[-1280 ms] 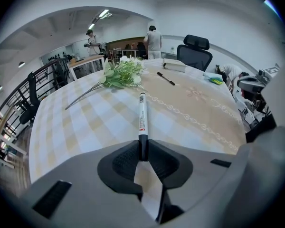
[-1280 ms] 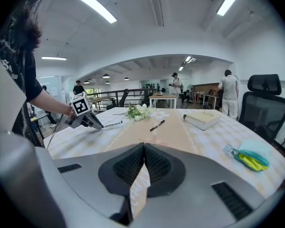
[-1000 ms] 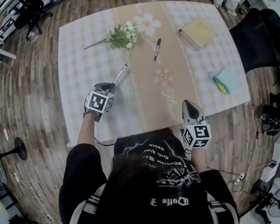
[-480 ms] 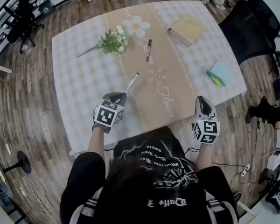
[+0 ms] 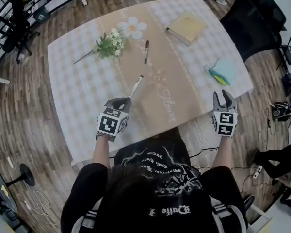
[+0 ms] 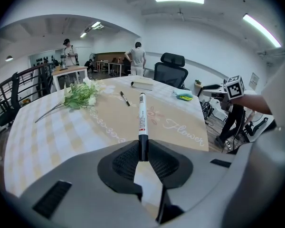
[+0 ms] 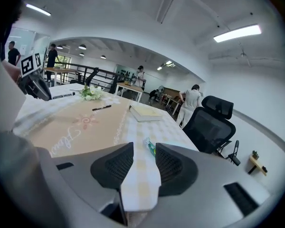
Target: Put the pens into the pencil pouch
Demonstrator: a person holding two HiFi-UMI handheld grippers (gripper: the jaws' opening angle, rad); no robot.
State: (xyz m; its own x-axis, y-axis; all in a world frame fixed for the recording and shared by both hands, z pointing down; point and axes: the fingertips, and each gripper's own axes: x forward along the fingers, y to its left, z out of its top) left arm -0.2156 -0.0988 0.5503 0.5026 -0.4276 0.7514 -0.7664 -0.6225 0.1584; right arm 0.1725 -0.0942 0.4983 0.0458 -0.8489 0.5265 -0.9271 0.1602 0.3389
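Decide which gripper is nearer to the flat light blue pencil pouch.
Right. The right gripper, jaws just opened and empty, hovers just short of the light blue pencil pouch; the left gripper, shut on a white marker pen, is far across the table.

a white pen [image 5: 135, 86] with a black end is clamped by that dark end in the left claw [image 5: 122, 102]. its white barrel sticks out toward the far side over the tan band [image 5: 177, 89] of the surface [image 5: 77, 81]. a black pen [image 5: 146, 51] lies flat farther off on the same band, pointing near to far. the pencil pouch [image 5: 226, 67], pale blue, lies flat near the surface's right edge, with slim green and yellow sticks [image 5: 214, 75] at its left end, too small to identify.
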